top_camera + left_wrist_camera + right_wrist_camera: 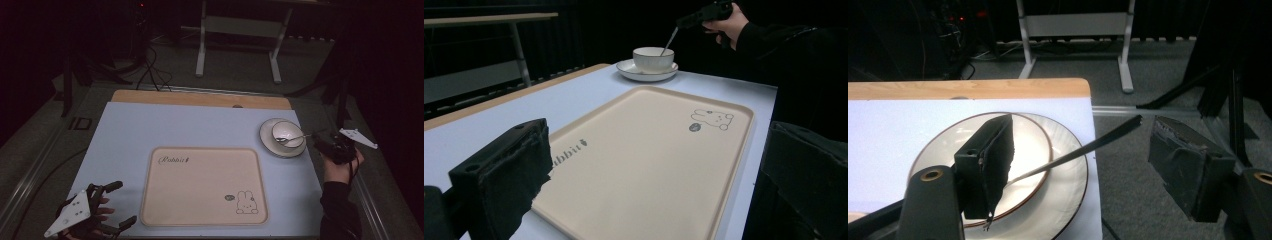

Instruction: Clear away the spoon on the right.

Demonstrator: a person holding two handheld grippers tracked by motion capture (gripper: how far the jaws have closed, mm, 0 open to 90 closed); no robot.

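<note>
A white cup (287, 133) sits on a white saucer (267, 141) at the far right of the table. A spoon (294, 138) rests in the cup, and its handle sticks out to the right, past the saucer's edge.

The right gripper (326, 142) is just to the right of the saucer. In the right gripper view its jaws are spread wide, one over the cup and one out past the table edge. The spoon handle (1083, 149) lies between them, and nothing is pinched yet. So the step looks like reaching for the spoon.

Next, the jaws need to squeeze together on the thin handle. The grip should be gentle and straight, or the spoon may slip or tip the cup.

The left gripper (120, 204) rests at the near left corner of the table, jaws spread and holding nothing. Beside it, in the middle, lies a tan tray (200, 200) with a little rabbit drawn on it.
</note>
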